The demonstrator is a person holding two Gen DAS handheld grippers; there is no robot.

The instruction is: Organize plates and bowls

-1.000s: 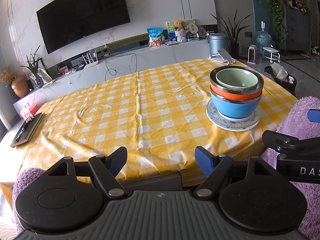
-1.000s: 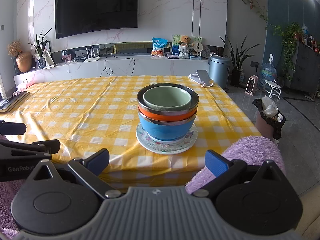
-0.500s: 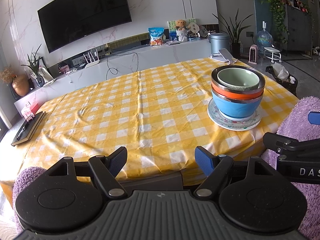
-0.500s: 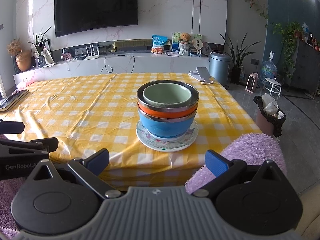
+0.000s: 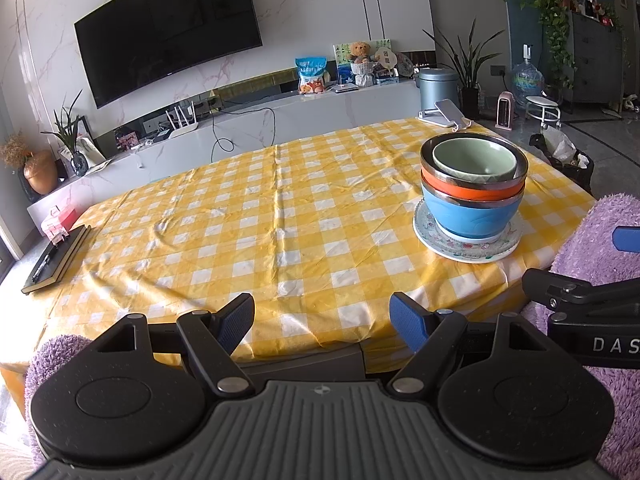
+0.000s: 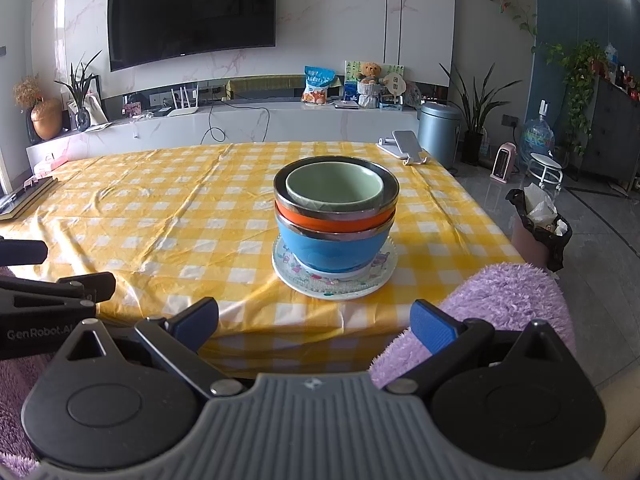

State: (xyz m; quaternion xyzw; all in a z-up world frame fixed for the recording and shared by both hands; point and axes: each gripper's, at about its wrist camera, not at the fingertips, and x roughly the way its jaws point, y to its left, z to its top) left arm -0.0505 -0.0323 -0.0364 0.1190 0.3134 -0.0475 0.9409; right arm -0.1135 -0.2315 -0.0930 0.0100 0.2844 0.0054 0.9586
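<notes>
- Left gripper [image 5: 322, 322] wide open, nothing between its jaws; unchanged from a second ago.
- Right gripper [image 6: 314, 322] likewise open, empty.
- Bowl stack [image 6: 336, 216] sits on floral plate [image 6: 380, 276] near worktop [image 6: 160, 216] front edge, same place as before.

Glossy glaze on the green bowl [image 6: 335, 187], smooth as ceramic. Under it, the orange bowl [image 6: 334, 219] and blue bowl [image 6: 332, 249] show shiny metal rims over satin coloured shells. The floral plate [image 6: 334, 282] gleams, glazed. The yellow checked tablecloth [image 5: 248, 224] looks slick and creased, like coated cloth. Fluffy purple fabric [image 6: 508, 300] at the near edge. The 2 grippers' blue pads [image 5: 404, 320] look matt and finely textured, on matt black plastic.
</notes>
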